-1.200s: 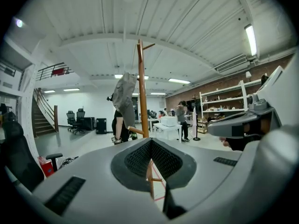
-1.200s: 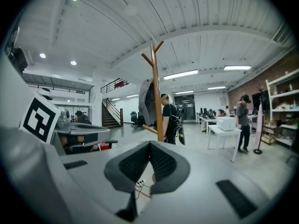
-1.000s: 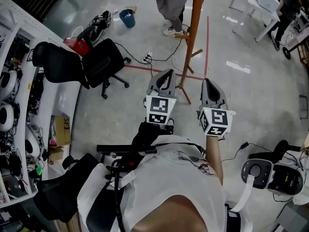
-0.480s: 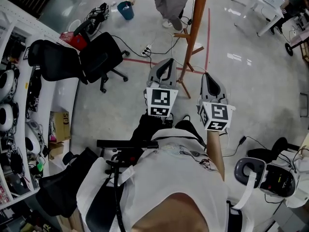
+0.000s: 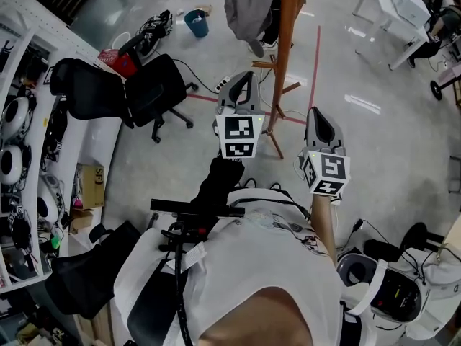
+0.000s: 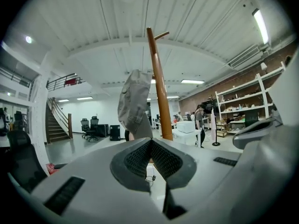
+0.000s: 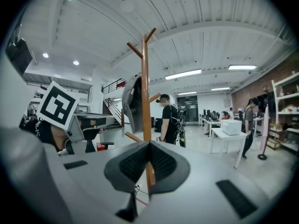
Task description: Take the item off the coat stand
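Note:
A wooden coat stand (image 5: 288, 42) rises from the floor ahead, and a grey garment (image 5: 245, 6) hangs from its upper pegs on the left side. My left gripper (image 5: 243, 81) is raised toward the stand with its jaws shut and empty, tips short of the pole. In the left gripper view the garment (image 6: 134, 104) and the pole (image 6: 159, 87) stand just beyond the left gripper (image 6: 151, 143). My right gripper (image 5: 318, 117) is lower and to the right, shut and empty. The right gripper view has the pole (image 7: 145, 87) straight ahead of the right gripper (image 7: 149, 146), the garment (image 7: 132, 101) to the pole's left.
Two black office chairs (image 5: 155, 85) and a blue bucket (image 5: 195, 24) stand on the floor at left, by white shelving (image 5: 21, 157). Cables and a power strip (image 5: 222, 83) lie near the stand's base. White tables (image 5: 392, 6) are at the far right. A person in black (image 7: 169, 120) stands behind the stand.
Both grippers have moved forward and up toward the coat stand, the left one more. The jaws have stayed shut.

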A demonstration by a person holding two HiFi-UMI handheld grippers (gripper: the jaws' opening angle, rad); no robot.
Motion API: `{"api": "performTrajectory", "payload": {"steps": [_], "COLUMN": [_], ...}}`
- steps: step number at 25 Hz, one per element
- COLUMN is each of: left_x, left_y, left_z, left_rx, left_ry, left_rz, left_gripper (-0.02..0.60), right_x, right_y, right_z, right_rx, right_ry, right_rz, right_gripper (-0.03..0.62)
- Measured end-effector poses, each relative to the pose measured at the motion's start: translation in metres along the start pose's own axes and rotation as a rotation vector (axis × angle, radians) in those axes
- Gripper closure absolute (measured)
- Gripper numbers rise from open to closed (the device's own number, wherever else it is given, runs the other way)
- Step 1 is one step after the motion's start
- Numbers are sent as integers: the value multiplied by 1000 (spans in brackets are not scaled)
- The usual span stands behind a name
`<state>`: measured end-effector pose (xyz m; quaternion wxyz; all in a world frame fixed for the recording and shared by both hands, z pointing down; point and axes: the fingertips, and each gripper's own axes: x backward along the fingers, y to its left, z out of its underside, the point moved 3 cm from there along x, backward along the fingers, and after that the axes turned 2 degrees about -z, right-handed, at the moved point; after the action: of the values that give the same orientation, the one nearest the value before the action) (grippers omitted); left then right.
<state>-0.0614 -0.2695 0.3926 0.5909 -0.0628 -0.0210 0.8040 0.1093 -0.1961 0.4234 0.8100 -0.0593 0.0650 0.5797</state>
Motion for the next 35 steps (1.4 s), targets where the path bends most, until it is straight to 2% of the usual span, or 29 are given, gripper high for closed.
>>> {"api": "performTrajectory", "payload": {"steps": [5, 7, 9, 13, 20, 27, 28, 29, 35], "left_x": [-20, -29, -37, -51, -82, -95, -95, -94, -90], "left_y": [4, 5, 6, 8, 12, 28, 29, 30, 53], "left_z": [-13, -14, -16, -18, -7, 2, 3, 4, 10], "left_rx": [5, 4, 8, 6, 11, -2, -6, -7, -6], "left_ry": [-8, 4, 7, 15, 90, 99, 100, 100, 100], "left_rz": [-56, -81, -99, -128, -217, -295, -304, -314, -372], "left_gripper": [519, 447, 401, 370, 370, 373, 390, 436, 501], "right_x": [4, 3, 1, -2, 2, 4, 5, 6, -3], "right_y": [-23, -33, -41, -48, -72, -87, -90, -93, -89], "right_z": [-2, -2, -3, -3, 4, 11, 12, 13, 13], "right_rx": [-1, -4, -7, -6, -18, -38, -40, -42, -39], "right_ry": [-10, -13, -18, -19, -12, 4, 5, 5, 0], "right_rz": [32, 45, 56, 67, 104, 149, 153, 155, 128], "right_gripper": [589, 589, 589, 589, 589, 589, 589, 589, 589]}}
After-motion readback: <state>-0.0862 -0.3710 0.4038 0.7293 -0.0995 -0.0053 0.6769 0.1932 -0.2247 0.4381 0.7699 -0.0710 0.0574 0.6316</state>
